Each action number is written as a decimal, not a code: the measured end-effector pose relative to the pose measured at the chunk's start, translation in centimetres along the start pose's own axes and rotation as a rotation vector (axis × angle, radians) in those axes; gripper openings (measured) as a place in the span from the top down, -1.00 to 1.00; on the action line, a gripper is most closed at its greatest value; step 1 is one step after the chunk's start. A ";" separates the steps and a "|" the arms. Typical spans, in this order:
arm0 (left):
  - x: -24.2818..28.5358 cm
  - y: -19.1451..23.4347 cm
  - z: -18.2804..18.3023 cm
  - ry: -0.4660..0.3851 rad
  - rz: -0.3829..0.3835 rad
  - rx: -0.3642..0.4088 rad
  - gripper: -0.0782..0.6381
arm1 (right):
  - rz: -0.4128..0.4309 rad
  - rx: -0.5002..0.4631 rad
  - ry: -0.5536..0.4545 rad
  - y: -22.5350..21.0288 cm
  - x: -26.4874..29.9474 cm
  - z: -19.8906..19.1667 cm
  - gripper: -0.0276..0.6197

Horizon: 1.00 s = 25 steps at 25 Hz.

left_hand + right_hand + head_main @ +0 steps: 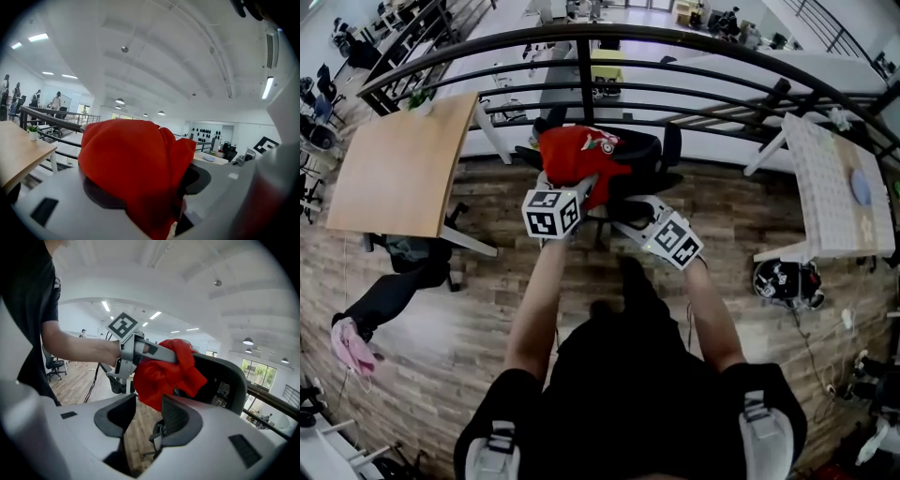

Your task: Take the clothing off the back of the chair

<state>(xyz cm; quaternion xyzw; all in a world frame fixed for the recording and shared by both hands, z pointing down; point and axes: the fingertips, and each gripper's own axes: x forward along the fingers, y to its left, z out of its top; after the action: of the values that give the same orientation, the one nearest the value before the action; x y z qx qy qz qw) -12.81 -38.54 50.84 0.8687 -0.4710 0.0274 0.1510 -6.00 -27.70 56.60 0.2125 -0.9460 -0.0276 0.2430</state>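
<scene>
A red garment (574, 152) hangs bunched over the back of a black office chair (645, 150) in front of me. My left gripper (592, 184) reaches into it from the left, and in the left gripper view the red garment (131, 164) fills the gap between the jaws of the left gripper (157, 206), which are shut on it. The right gripper view shows the left gripper (171, 356) clamped on the red garment (164, 373) at the top of the chair back (227, 380). My right gripper (149, 411) stands open just short of the cloth, nothing between its jaws.
A wooden table (398, 169) stands to the left and a white table (834, 187) to the right. A dark curved railing (581, 56) runs behind the chair. A dark bag (403, 267) and a pink item (352, 347) lie on the wood floor at left.
</scene>
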 end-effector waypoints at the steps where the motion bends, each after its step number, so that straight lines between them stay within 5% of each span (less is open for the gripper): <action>1: -0.3 0.1 0.0 -0.006 -0.005 -0.004 0.00 | -0.010 0.016 -0.007 -0.3 -0.2 -0.1 0.40; 6: -1.8 0.1 -0.1 -0.031 -0.025 0.003 0.21 | -0.066 0.044 -0.024 -1.7 -0.9 -0.7 0.41; 16: -6.9 1.1 0.2 -0.072 -0.069 0.054 0.27 | -0.114 0.026 -0.073 -2.1 -1.0 1.4 0.36; 25: -11.4 1.3 0.1 -0.055 -0.111 0.134 0.26 | -0.290 -0.215 -0.171 -5.3 -0.1 9.2 0.10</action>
<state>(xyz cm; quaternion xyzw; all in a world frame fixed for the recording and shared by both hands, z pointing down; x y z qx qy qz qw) -20.26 -29.97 48.88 0.9021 -0.4231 0.0267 0.0807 -8.18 -32.94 47.66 0.3164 -0.9143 -0.1811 0.1763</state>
